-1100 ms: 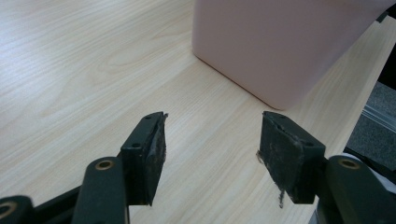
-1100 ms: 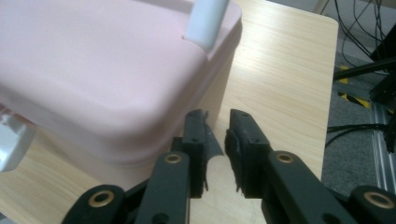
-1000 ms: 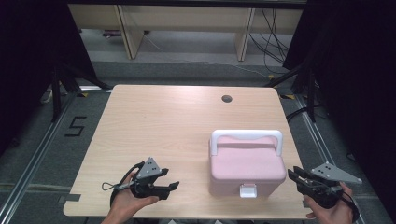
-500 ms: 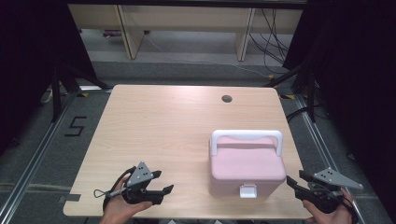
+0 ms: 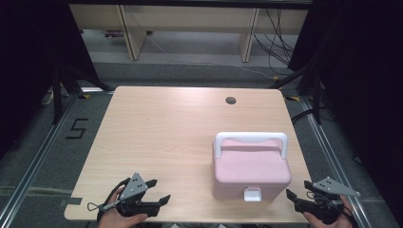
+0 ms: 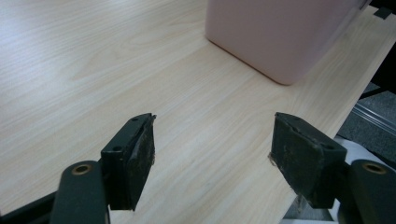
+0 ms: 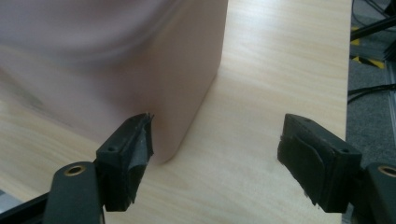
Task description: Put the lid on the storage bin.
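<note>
High view puts the pink box (image 5: pixel 251 172) on the table (image 5: pixel 166 137), latch facing you. Your left tool (image 5: pixel 159 192) sits well left of the box, your right tool (image 5: pixel 291 195) just right of it; both have just been opening, jaws wide, nothing between.

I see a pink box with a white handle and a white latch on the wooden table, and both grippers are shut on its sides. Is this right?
Not quite. The pink box is on the table, but both grippers are open and hold nothing: the left gripper and the right gripper have empty gaps in their own views.
</note>
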